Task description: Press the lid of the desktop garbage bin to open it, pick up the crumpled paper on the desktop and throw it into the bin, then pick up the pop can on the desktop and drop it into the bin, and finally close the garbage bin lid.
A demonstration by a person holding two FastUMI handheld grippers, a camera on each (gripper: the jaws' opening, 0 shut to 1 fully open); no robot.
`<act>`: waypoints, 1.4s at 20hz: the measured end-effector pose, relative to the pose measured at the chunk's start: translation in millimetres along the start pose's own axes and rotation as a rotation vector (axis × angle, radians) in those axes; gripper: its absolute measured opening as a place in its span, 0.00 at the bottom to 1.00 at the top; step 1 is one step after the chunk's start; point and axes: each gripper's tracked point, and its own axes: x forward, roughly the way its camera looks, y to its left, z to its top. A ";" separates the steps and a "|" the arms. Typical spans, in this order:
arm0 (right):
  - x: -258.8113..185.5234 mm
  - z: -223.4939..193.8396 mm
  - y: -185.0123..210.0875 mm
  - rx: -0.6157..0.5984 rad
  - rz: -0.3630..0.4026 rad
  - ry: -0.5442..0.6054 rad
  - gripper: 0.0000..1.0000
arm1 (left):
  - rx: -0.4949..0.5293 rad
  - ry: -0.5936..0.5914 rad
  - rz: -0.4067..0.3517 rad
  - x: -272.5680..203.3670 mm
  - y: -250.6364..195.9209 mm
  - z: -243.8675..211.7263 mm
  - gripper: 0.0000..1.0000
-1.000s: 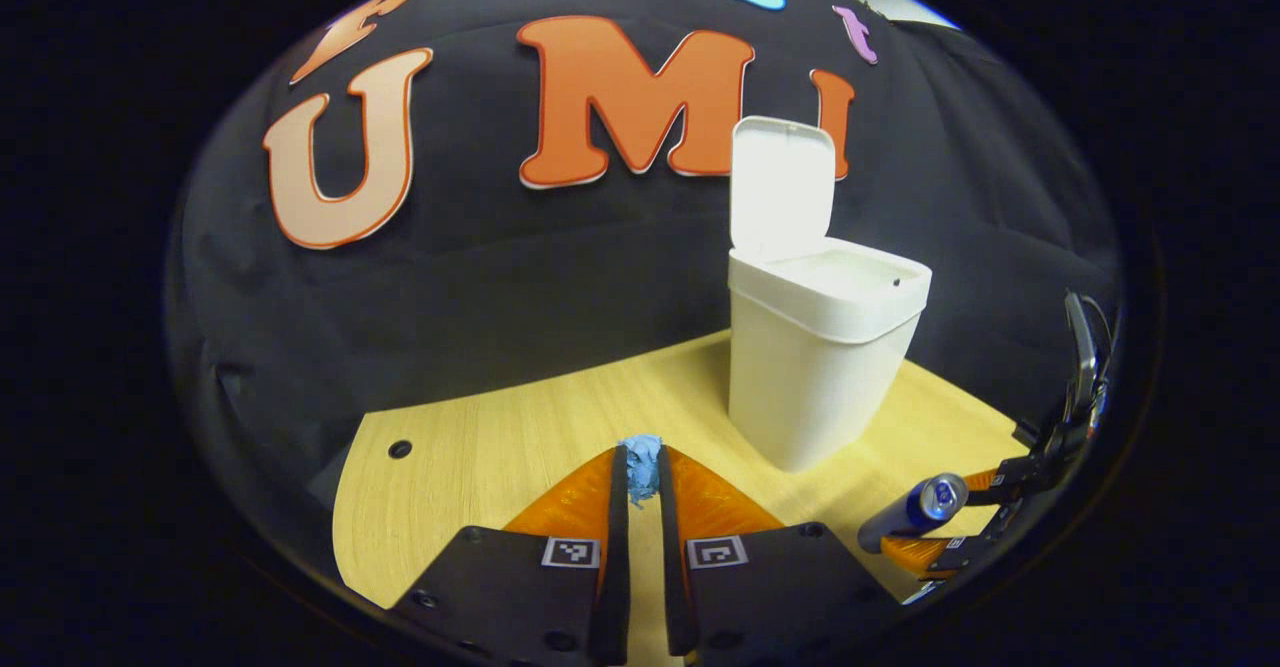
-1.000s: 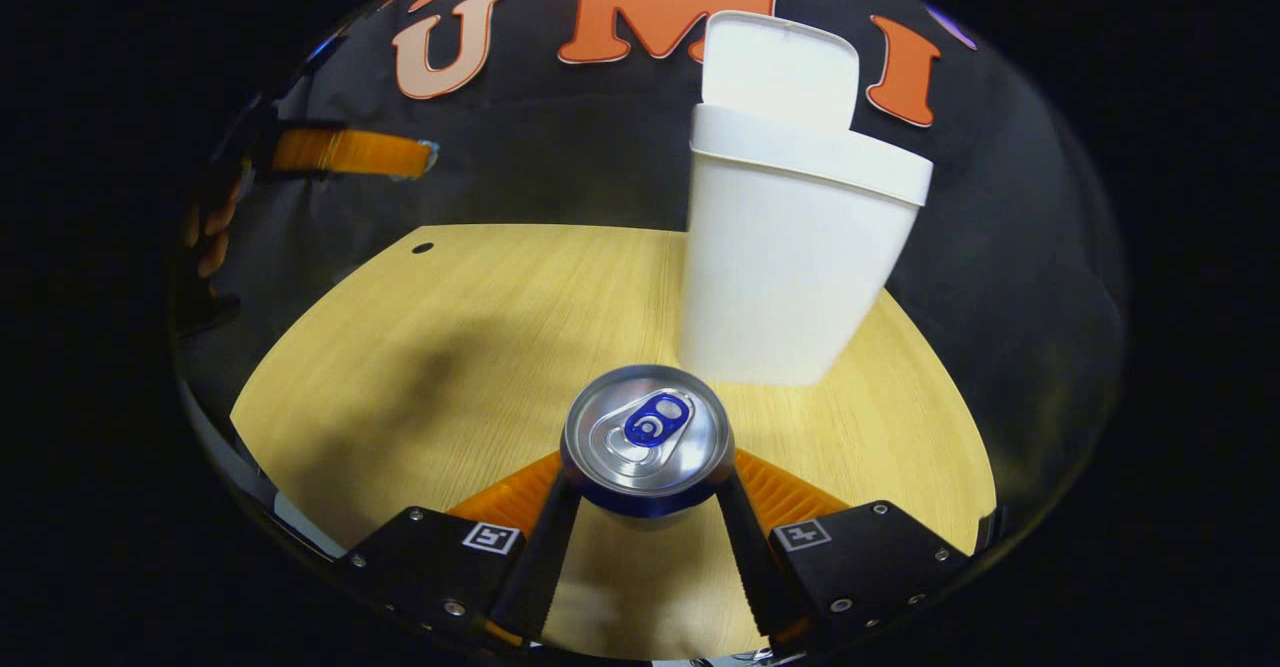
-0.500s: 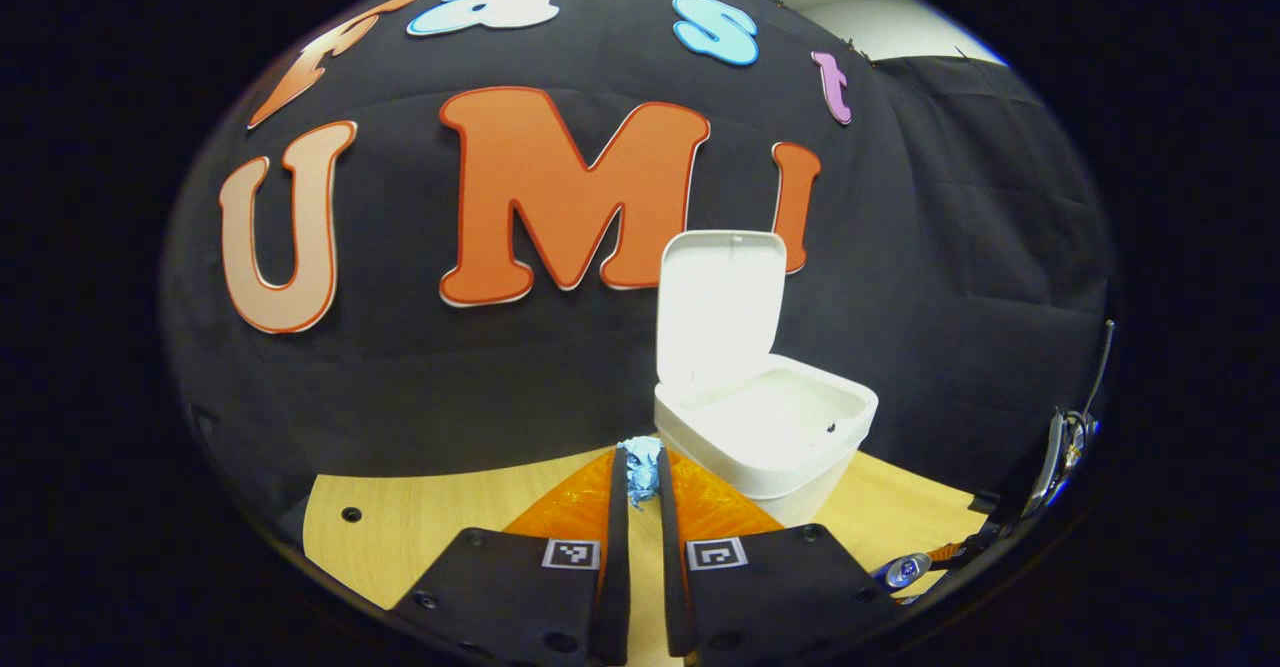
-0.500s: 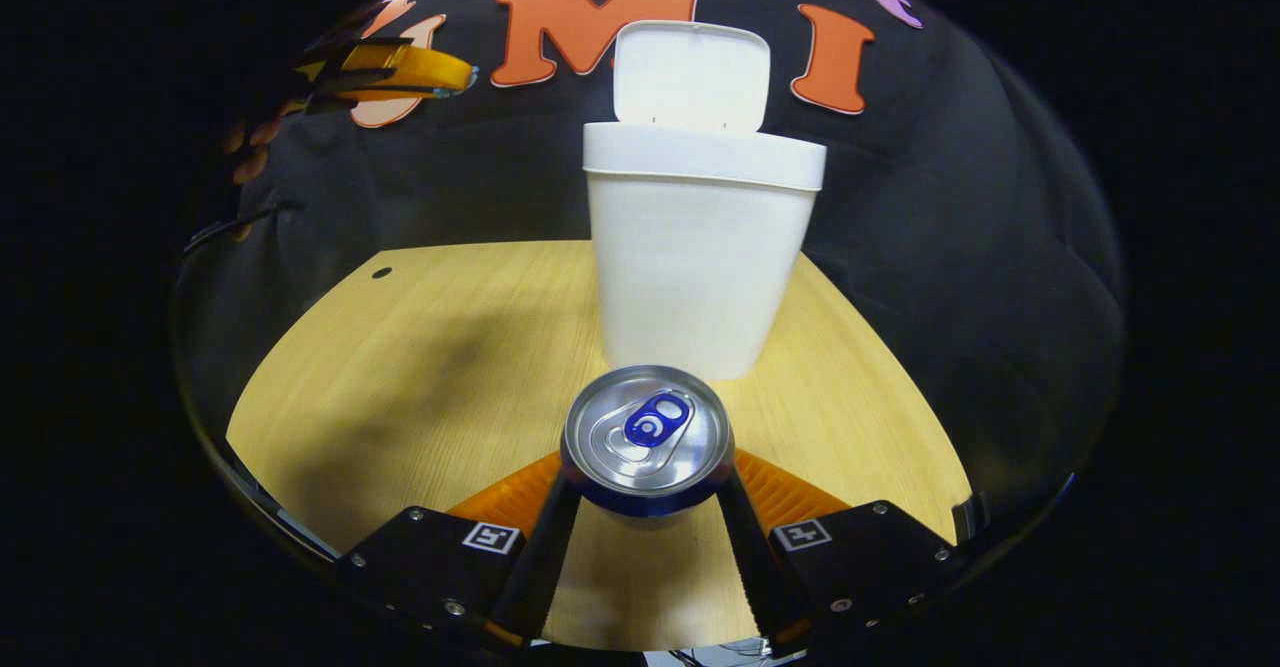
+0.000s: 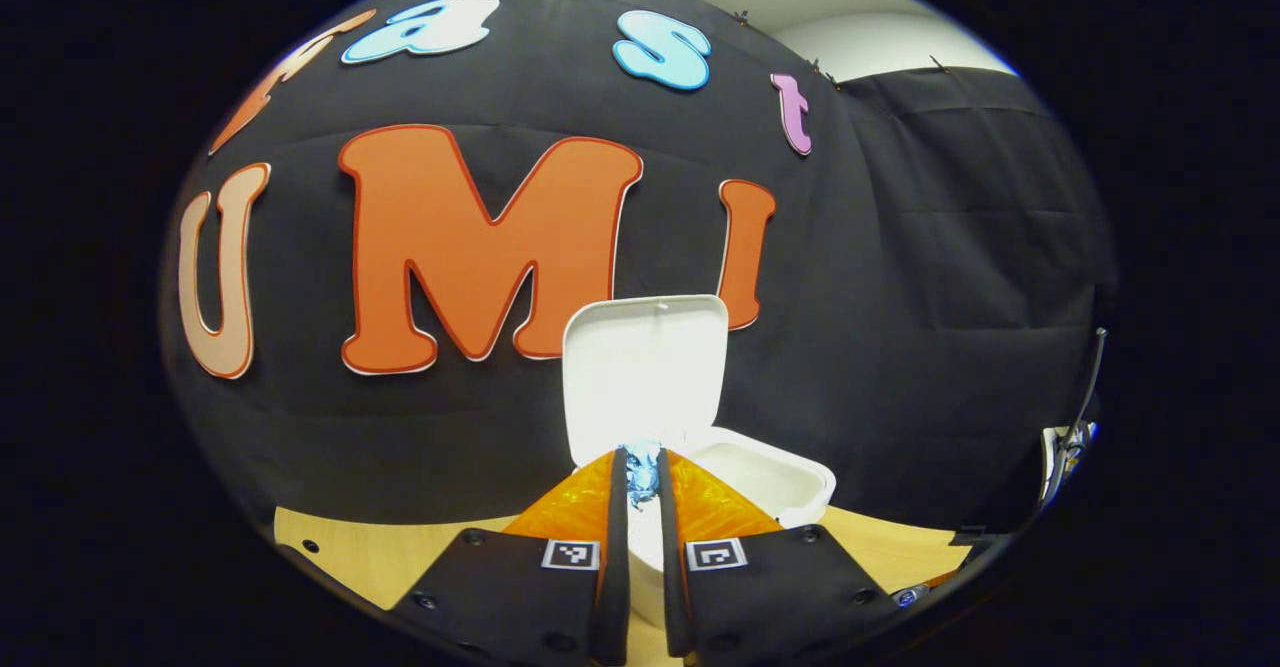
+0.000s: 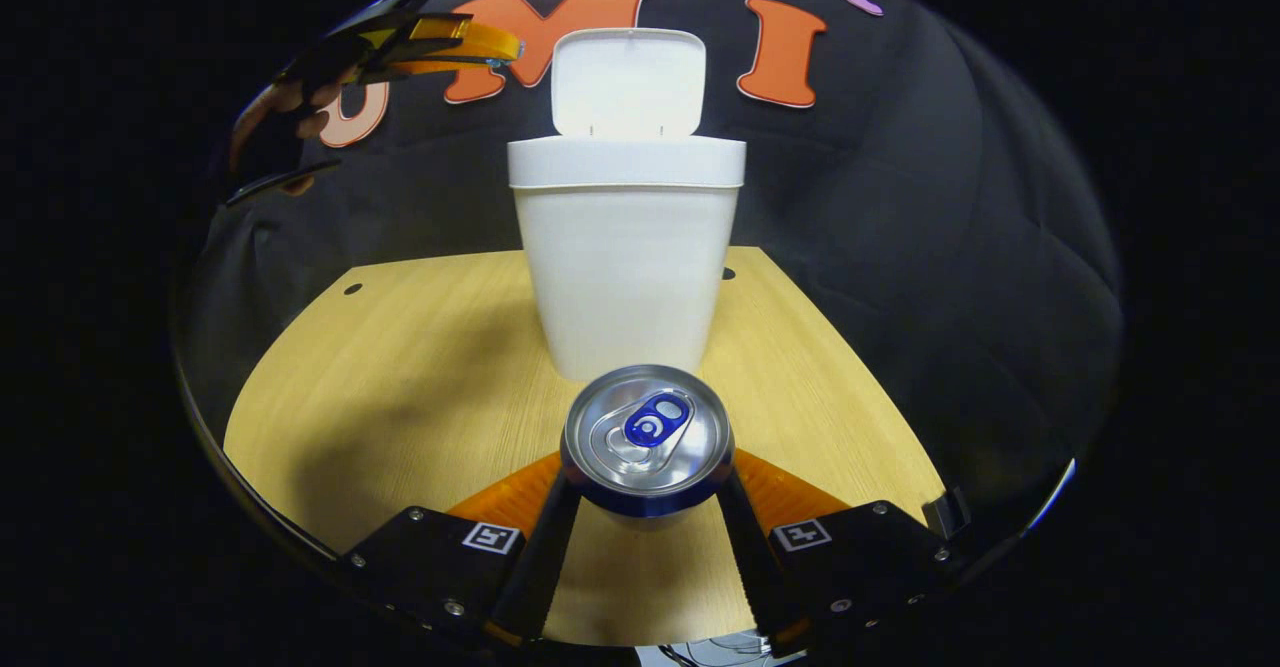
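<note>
The white bin (image 6: 625,257) stands on the wooden table (image 6: 400,397) with its lid (image 6: 627,82) tipped up and open. In the left gripper view my left gripper (image 5: 640,487) is shut on the blue crumpled paper (image 5: 640,472), held high over the near rim of the bin (image 5: 775,482), in front of the raised lid (image 5: 645,377). From the right gripper view the left gripper (image 6: 480,45) hangs at lid height, just left of the lid. My right gripper (image 6: 648,467) is shut on the pop can (image 6: 648,435), low over the table in front of the bin.
A hand (image 6: 290,117) holds the left gripper at the upper left of the right gripper view. The table has small holes (image 6: 352,289) near its back edge. Open tabletop lies on both sides of the bin.
My left gripper has risen and closed in on the bin, carrying the paper above its rim. The right gripper, still holding the can, has swung so the bin sits straight ahead.
</note>
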 end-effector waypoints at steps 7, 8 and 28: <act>4.8 4.5 -22.0 0.032 -0.021 -0.004 0.77 | -0.022 0.071 -0.063 37.3 -24.9 -38.4 0.18; 5.7 4.4 -22.5 0.034 -0.018 -0.001 0.77 | -0.020 0.088 -0.068 39.8 -28.5 -46.1 0.16; -10.5 106.6 -61.1 -0.048 -0.072 -0.154 0.77 | -0.043 0.152 -0.042 -8.7 -5.4 -86.5 0.95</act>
